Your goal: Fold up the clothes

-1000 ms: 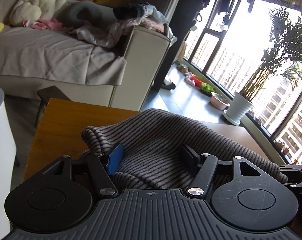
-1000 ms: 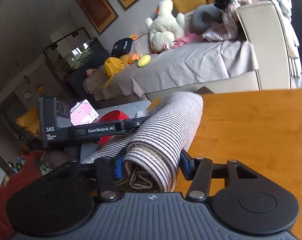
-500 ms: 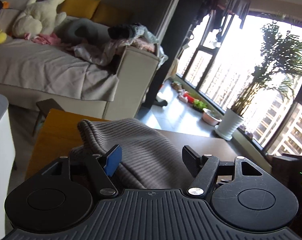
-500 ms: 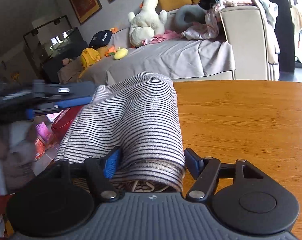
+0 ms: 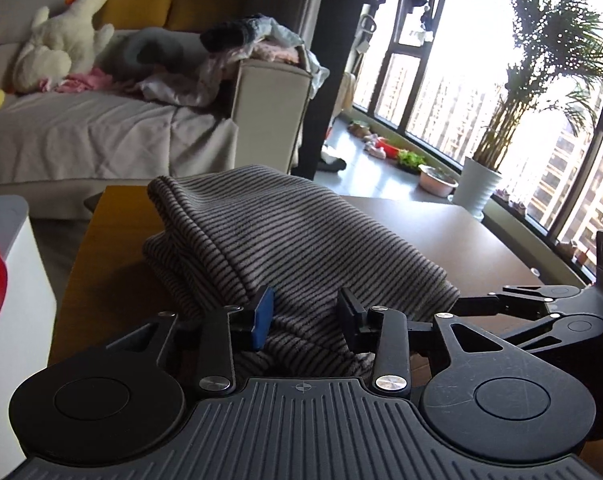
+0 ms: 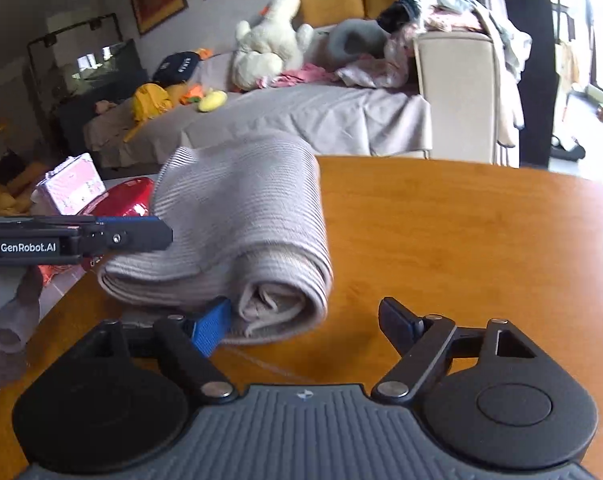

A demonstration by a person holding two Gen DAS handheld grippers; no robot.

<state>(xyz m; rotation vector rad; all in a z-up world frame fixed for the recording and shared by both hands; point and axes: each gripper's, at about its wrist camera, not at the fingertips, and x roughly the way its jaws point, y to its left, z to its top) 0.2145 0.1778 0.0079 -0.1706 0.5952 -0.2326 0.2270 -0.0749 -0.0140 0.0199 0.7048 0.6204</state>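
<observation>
A grey, dark-striped garment (image 5: 293, 240) lies folded into a thick roll (image 6: 253, 216) on the wooden table (image 6: 461, 240). My left gripper (image 5: 307, 316) has a bunched fold of it between its pads, and its jaws are closing on that fold. In the right wrist view the left gripper (image 6: 141, 234) reaches in from the left to the roll's edge. My right gripper (image 6: 303, 312) is opening wide. Its blue left pad (image 6: 213, 322) touches the end of the roll, while the black right finger (image 6: 397, 320) stands clear over bare wood.
A sofa (image 6: 341, 112) with plush toys and loose clothes stands behind the table. A red object (image 6: 121, 200) and a pink box (image 6: 71, 184) sit off the table's left edge. A white cabinet (image 5: 13, 280), a potted palm (image 5: 485, 184) and windows lie beyond.
The right jaws have spread and let go of the roll, which now rests on the table. The left jaws have narrowed onto a fold, and the left gripper has shifted sideways.
</observation>
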